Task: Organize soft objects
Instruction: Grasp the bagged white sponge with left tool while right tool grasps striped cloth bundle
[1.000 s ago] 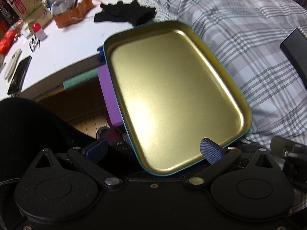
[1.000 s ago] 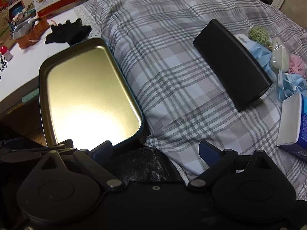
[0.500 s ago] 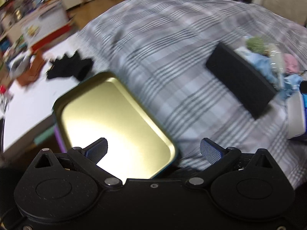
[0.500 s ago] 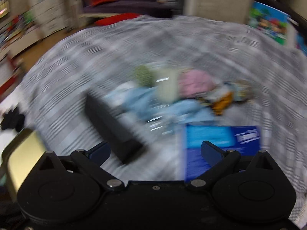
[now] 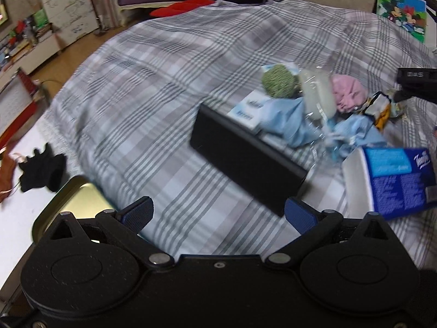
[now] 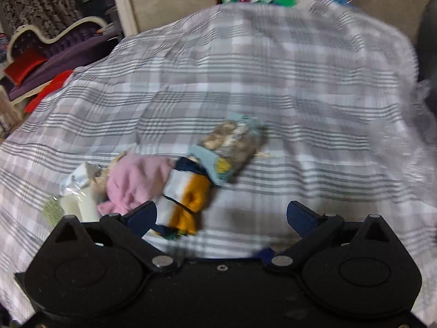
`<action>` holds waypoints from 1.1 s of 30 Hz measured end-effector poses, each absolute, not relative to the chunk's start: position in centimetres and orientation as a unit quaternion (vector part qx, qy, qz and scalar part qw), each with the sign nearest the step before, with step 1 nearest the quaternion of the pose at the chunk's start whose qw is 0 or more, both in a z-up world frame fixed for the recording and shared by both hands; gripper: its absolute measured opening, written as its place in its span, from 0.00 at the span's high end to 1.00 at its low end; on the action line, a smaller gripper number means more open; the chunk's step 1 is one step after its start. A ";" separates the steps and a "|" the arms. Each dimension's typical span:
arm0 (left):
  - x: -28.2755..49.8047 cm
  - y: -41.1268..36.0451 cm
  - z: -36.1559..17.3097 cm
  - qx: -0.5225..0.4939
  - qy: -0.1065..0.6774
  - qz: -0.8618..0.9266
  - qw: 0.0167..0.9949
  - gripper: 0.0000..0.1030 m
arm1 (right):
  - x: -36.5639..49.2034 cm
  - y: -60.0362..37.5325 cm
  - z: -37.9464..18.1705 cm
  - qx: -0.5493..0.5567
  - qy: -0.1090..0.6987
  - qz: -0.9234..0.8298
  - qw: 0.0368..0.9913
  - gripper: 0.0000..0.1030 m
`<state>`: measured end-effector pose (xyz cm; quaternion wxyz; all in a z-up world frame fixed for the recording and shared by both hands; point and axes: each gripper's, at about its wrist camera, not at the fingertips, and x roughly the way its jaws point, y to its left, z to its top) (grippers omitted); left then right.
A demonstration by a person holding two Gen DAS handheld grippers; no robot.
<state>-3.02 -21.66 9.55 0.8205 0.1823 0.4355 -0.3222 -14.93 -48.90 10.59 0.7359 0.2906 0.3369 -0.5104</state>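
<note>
A heap of soft things lies on the plaid bedspread (image 5: 153, 87): a green knitted ball (image 5: 278, 80), a pink cloth (image 5: 347, 95), a light blue cloth (image 5: 292, 123) and a white-and-orange sock (image 5: 378, 109). From the right wrist view the pink cloth (image 6: 133, 180), the white-and-orange sock (image 6: 185, 199) and a teal patterned sock (image 6: 232, 142) lie just ahead. My left gripper (image 5: 218, 213) hangs open over the bedspread, nothing between its fingers. My right gripper (image 6: 221, 216) is open too, above the bed beside the sock. A gold tray (image 5: 73, 199) shows at the lower left.
A long black case (image 5: 245, 158) lies on the bed before the heap. A blue-and-white tissue box (image 5: 393, 177) sits to its right. Black gloves (image 5: 41, 169) rest on a white table (image 5: 24, 191) at the left. The other gripper's black body (image 5: 418, 82) enters at the right edge.
Both grippers swung away from the gold tray toward the heap of soft things. The tray slid to the left wrist view's lower left, and the right wrist view now faces the socks.
</note>
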 end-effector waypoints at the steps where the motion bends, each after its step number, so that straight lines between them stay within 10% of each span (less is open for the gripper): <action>1: -2.7 -22.4 9.6 0.182 0.437 -0.322 0.820 0.03 | -14.6 -49.8 10.3 0.293 0.337 -0.508 0.736 0.01; 16: 1.6 -34.1 9.1 0.187 0.446 -0.350 0.802 0.05 | -10.5 -53.7 3.6 0.343 0.386 -0.461 0.722 0.24; 19: 1.9 -36.7 8.4 0.200 0.447 -0.365 0.792 0.08 | -10.2 -53.2 3.7 0.323 0.386 -0.443 0.742 0.57; 33: 1.5 -42.3 5.8 0.219 0.469 -0.375 0.769 0.14 | -14.0 -53.7 4.8 0.382 0.314 -0.431 0.755 0.60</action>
